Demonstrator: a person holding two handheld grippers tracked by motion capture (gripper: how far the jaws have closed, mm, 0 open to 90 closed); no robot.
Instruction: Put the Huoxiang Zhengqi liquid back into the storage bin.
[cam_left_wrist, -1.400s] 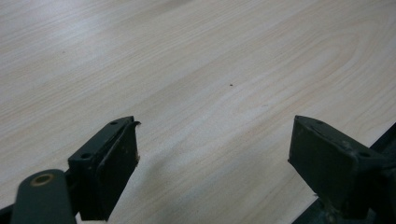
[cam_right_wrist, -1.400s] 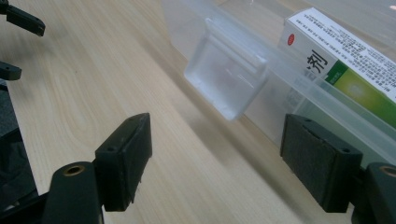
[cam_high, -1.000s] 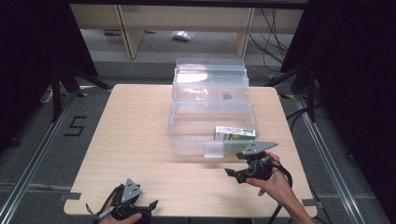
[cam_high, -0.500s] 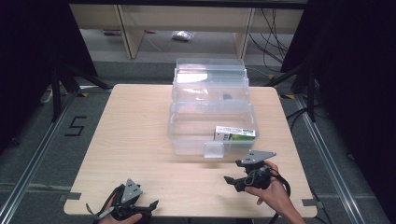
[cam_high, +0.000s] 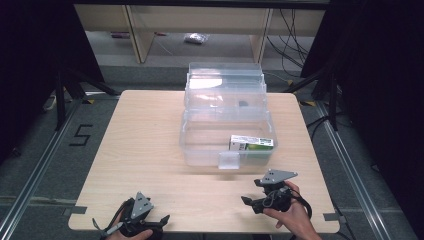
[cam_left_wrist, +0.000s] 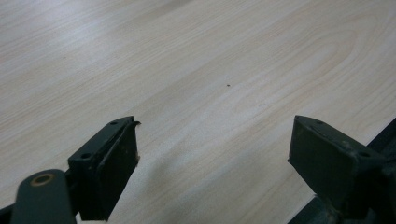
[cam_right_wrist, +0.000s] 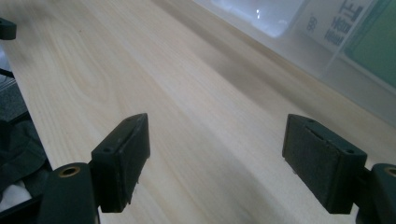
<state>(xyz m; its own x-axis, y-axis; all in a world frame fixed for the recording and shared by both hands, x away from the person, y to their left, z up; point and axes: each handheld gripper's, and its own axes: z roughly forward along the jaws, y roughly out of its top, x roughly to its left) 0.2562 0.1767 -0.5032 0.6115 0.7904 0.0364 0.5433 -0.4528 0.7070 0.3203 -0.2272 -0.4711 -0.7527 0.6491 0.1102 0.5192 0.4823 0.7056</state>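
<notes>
Lower right of the high view: your right claw (cam_high: 248, 201) sits low over the surface (cam_high: 150, 150), jaws wide, nothing between them.
Lower left of the high view: your left claw (cam_high: 162, 220) is parked at the near edge, jaws also wide and empty; the left gripper view has bare wood grain between them.
Task thing: green-and-white carton (cam_high: 251, 143) lies flat inside the clear bin (cam_high: 200, 150), at its right near corner, mid-frame in the high view.
Bin: lid (cam_high: 225, 82) swung up and back, so the top is open; front latch tab (cam_high: 229, 160) hangs at the near wall.
Right gripper view: bin wall and carton (cam_right_wrist: 373, 42) fill the upper right corner, close to your right claw but not touching it.
Progress: my read is the carton is placed and you're clear of it. Left, by my guess: shut the lid and snap the latch.
Writing: carton has dark characters on its white end, too cropped and blurred to read. Floor tape at the left of the high view reads "5" (cam_high: 81, 135).
</notes>
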